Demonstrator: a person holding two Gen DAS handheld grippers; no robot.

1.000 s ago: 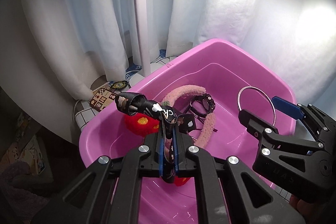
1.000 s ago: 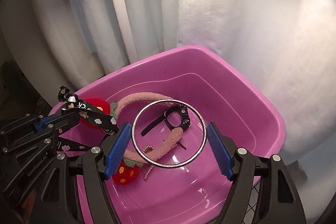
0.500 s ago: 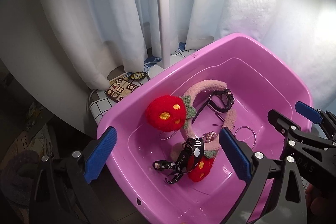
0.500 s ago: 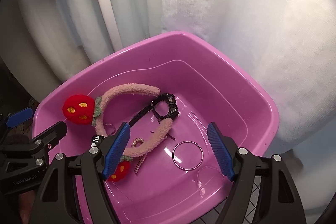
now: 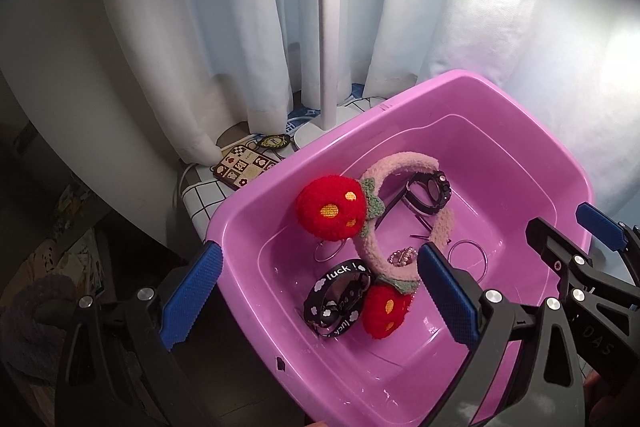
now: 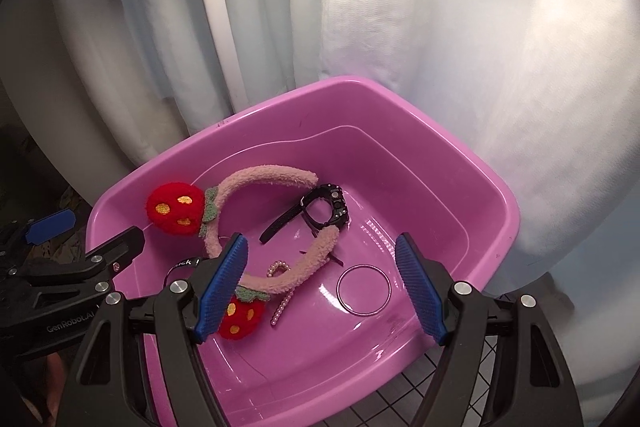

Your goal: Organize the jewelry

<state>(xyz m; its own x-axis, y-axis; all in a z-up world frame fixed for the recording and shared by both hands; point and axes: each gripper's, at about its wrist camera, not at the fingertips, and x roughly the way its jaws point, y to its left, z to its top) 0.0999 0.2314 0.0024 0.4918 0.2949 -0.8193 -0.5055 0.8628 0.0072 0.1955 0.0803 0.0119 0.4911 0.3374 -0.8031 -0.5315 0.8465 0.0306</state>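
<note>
A pink tub [image 5: 500, 95] [image 6: 360, 83] holds the jewelry. In it lie a fuzzy pink headband [image 5: 400, 167] [image 6: 272, 179] with red strawberry ends, a black watch [image 5: 430, 193] [image 6: 332, 207], a pearl clip [image 6: 280, 303], a thin metal bangle [image 5: 466, 241] [image 6: 339, 291] and a black "luck!" strap [image 5: 332, 307]. My left gripper [image 5: 318, 255] hangs open above the tub's near left side, directly over the strap, with nothing between its fingers. My right gripper [image 6: 322, 263] is open too, above the bangle, holding nothing. Each gripper shows at the edge of the other's view.
White curtains close off the back and right. A white pole [image 5: 330, 27] stands behind the tub. A checkered card [image 5: 244, 165] and a dark badge [image 5: 274, 141] lie on the grid-patterned cloth [image 5: 200, 195] left of the tub. Beyond the table's left edge is dark floor clutter.
The left gripper opened and let go of the black strap, which now lies in the tub. The right gripper released the metal bangle, now flat on the tub floor. Both grippers drew back.
</note>
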